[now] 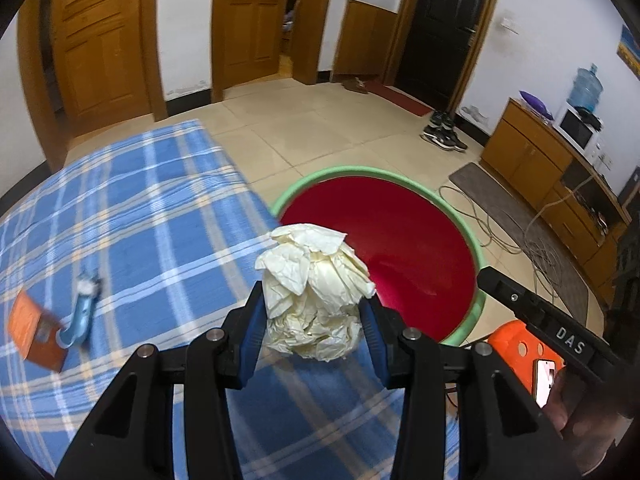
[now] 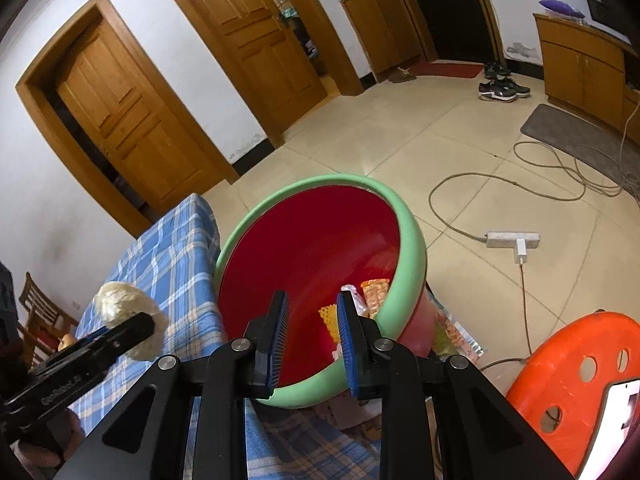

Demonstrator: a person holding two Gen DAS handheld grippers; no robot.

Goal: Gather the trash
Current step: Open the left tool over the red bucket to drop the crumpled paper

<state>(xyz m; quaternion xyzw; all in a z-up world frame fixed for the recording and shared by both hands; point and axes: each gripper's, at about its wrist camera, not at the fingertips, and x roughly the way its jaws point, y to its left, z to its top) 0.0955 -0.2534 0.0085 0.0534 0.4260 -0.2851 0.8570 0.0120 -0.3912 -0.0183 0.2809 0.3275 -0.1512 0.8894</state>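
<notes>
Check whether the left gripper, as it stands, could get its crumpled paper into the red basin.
Probably yes. The left gripper is shut on the crumpled paper over the plaid-covered table, near the red basin. The basin's mouth is open; the right gripper hangs over its near side.

White walls with dark skirting; beige tiled floor point(image 2: 400, 136). Two panelled wooden doors point(image 1: 96, 40), one dark door point(image 1: 444, 28). Low wooden cabinet point(image 1: 532, 152) along one wall, grey mat point(image 2: 568, 128) and cables before it. Orange stool point(image 2: 584, 364).
</notes>
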